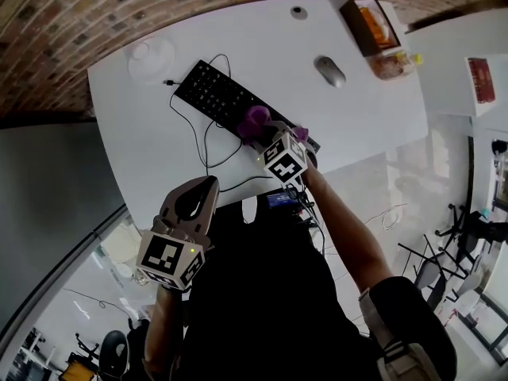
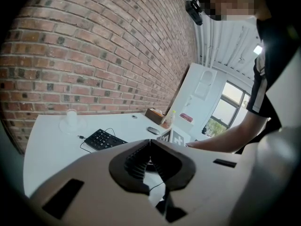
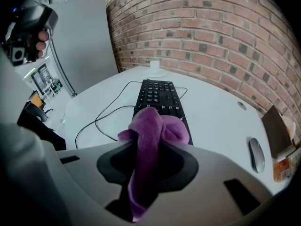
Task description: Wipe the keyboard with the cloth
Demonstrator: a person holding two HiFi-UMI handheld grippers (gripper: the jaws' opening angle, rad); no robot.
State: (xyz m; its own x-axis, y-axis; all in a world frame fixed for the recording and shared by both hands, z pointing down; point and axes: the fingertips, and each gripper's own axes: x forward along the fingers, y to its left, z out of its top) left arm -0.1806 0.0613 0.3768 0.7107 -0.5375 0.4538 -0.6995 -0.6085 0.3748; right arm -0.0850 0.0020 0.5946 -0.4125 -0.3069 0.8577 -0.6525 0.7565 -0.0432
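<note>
Firstly, head view: the black keyboard (image 1: 214, 94) lies diagonally on the white table (image 1: 357, 125), with its cable (image 1: 208, 145) looping off the side nearer the person. The purple cloth (image 1: 255, 121) sits bunched over the keyboard's near end, at the tip of the right gripper (image 1: 270, 136). The left gripper (image 1: 200, 193) hangs well short of the keyboard, off the table's near edge. A mouse (image 1: 330, 71) lies well apart from the keyboard, on its far side. Left gripper view: the jaw tips meet with nothing between them, so it is closed and empty, and the keyboard shows far ahead of it. Right gripper view: the jaws are clamped on the cloth, with a fold pinched between the pads. The loose bulk spills forward over the keyboard's nearest keys, and a tail hangs down behind the grip. I cannot tell whether the cloth is actually pressing on the keys. Handling, as a judgement: the cloth looks like soft fleece, light and limp, so it will drag and fold rather than push. It wants holding by a gathered wad, as here, with enough slack out front to make a pad. The keyboard looks slim and light, apt to skate on the smooth table. Its keys give under pressure, so light strokes along its length seem best. If it slides, a steadying touch on its bare frame would suit better than one on the keys.
</note>
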